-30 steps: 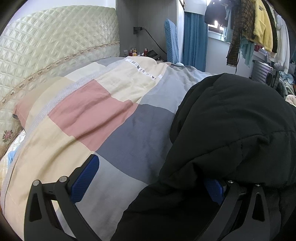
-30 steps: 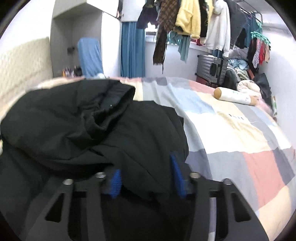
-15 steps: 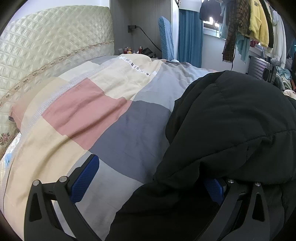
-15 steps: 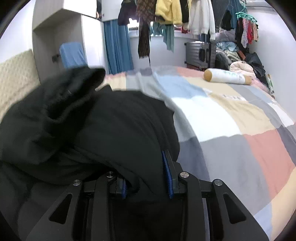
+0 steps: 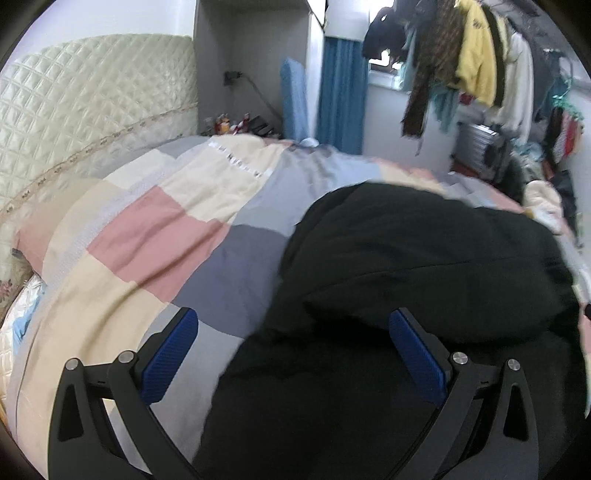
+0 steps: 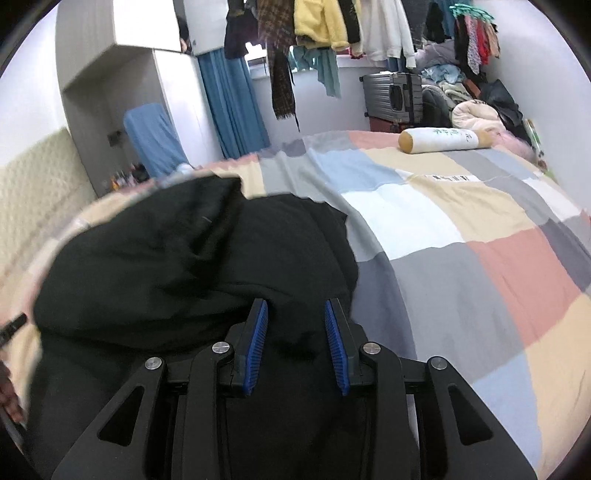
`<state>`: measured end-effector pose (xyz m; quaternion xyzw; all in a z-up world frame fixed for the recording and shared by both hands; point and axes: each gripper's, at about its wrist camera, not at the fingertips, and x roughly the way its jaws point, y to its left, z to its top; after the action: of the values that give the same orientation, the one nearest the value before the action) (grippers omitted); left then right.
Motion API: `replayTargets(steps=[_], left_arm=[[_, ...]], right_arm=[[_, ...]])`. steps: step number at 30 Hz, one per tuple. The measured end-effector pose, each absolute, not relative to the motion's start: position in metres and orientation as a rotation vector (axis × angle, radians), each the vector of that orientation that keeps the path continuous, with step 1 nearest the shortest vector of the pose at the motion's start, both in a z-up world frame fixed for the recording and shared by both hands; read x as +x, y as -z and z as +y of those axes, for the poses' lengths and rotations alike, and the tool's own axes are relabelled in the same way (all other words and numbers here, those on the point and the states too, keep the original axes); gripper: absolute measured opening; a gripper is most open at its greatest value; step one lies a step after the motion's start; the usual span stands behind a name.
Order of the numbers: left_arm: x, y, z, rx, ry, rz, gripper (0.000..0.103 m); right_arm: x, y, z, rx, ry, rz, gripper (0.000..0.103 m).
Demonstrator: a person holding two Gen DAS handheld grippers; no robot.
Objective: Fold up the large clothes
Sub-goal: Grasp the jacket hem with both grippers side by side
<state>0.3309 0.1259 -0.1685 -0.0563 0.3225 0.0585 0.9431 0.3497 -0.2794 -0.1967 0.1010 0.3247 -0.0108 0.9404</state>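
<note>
A large black padded coat (image 5: 424, 266) lies bunched on the patchwork bed cover (image 5: 155, 229). In the left wrist view my left gripper (image 5: 291, 354) is wide open above the coat's left edge and holds nothing; its right pad (image 5: 417, 358) stands clear above the black cloth. In the right wrist view the coat (image 6: 177, 258) fills the lower left. My right gripper (image 6: 295, 343) hovers over its near part, jaws partly apart, with black cloth showing between the blue pads; nothing looks pinched.
A quilted cream headboard (image 5: 85, 122) lies to the left. A cylindrical bolster pillow (image 6: 443, 140) rests at the far side of the bed. Hanging clothes (image 6: 332, 26), a grey suitcase (image 6: 393, 98) and blue curtains (image 6: 232, 107) stand beyond the bed.
Both grippers have lifted and pulled back from the coat. The right gripper, closed on a fold half a second ago, has opened. The coat's fold now lies lower and flatter.
</note>
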Motion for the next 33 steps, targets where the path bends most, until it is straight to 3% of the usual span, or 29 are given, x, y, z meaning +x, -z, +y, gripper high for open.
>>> replayTargets(steps=[22, 28, 33], left_arm=[[0.128, -0.031, 0.098, -0.104, 0.076, 0.404, 0.103], [0.075, -0.088, 0.11, -0.091, 0.096, 0.38, 0.103], [0.054, -0.099, 0.132, -0.123, 0.162, 0.455, 0.103]], right_arm=[[0.156, -0.003, -0.217, 0.183, -0.185, 0.4, 0.029], [0.109, -0.037, -0.22, 0.195, -0.217, 0.368, 0.029], [0.08, -0.043, -0.235, 0.194, -0.244, 0.407, 0.029]])
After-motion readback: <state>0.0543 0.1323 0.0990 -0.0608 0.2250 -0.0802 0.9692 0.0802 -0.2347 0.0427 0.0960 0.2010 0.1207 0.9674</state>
